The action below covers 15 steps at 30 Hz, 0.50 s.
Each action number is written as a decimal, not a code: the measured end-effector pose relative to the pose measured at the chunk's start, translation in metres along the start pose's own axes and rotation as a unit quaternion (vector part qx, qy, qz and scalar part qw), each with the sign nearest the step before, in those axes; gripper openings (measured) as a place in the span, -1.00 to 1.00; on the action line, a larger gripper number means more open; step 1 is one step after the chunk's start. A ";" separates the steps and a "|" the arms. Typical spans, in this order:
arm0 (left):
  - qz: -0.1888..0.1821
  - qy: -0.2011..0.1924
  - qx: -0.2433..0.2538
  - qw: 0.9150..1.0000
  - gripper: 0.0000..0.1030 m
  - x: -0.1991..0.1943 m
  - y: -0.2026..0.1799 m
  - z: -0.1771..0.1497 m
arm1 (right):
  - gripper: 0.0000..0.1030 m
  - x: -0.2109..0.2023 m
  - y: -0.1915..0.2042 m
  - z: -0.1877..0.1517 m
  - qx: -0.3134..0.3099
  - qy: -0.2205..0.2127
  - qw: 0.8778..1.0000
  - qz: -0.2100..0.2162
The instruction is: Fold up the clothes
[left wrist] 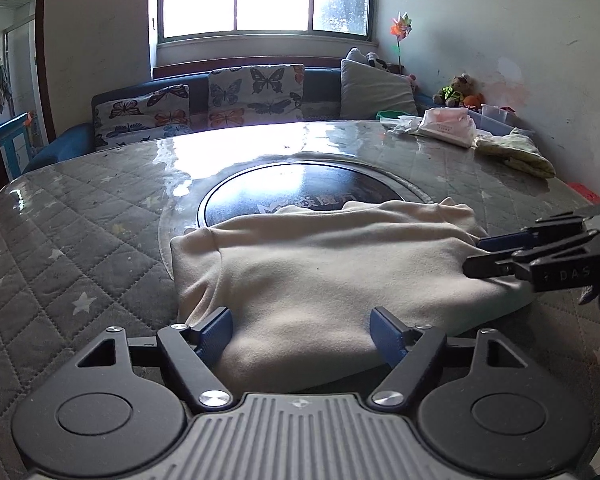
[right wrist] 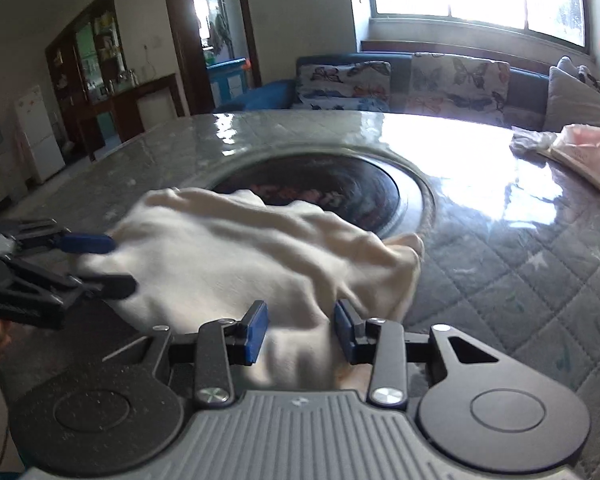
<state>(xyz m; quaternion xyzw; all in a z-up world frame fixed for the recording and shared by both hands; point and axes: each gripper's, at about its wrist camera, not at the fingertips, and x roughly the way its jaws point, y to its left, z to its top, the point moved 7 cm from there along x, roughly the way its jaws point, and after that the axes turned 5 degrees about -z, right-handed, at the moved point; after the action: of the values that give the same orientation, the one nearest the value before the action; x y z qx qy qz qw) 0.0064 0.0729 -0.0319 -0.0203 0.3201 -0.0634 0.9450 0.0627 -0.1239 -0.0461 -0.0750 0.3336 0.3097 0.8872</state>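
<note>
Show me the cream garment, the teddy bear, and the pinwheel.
cream garment (left wrist: 320, 276), left wrist view, middle of the top layer.
teddy bear (left wrist: 456, 90), left wrist view, its body.
pinwheel (left wrist: 401, 29), left wrist view, its colored head.

I am working over a round table (left wrist: 80, 240) that is wearing a grey quilted star-print cover under glossy clear plastic, with a dark circular inset (left wrist: 300, 188) at its centre. The cream garment (left wrist: 320, 276) is lying near me, overlapping that inset. At the far right, a pink-and-white packet (left wrist: 448, 126), a yellowish folded cloth (left wrist: 516, 154) and a clear plastic box (left wrist: 496, 118) are sitting.
</note>
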 end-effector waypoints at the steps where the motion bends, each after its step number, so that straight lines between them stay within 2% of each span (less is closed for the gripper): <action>1: -0.001 0.001 -0.001 1.000 0.54 0.000 0.000 0.000 | -0.33 -0.001 -0.002 0.000 0.003 0.002 1.000 -0.001; 7: -0.003 0.002 0.001 1.000 0.65 0.000 -0.005 0.001 | -0.33 -0.007 0.007 0.016 -0.009 -0.026 1.000 0.004; 12: -0.003 0.006 -0.003 1.000 0.69 -0.002 -0.006 0.002 | -0.33 0.012 0.010 0.013 -0.006 -0.013 1.000 0.008; 15: -0.005 0.004 -0.009 1.000 0.75 -0.006 -0.005 0.005 | -0.32 0.008 0.013 0.015 -0.015 -0.022 1.000 0.008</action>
<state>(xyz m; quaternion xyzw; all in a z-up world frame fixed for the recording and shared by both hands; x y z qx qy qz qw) 0.0042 0.0689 -0.0238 -0.0299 0.3247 -0.0651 0.9431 0.0679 -0.1047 -0.0389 -0.0783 0.3098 0.3233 0.8907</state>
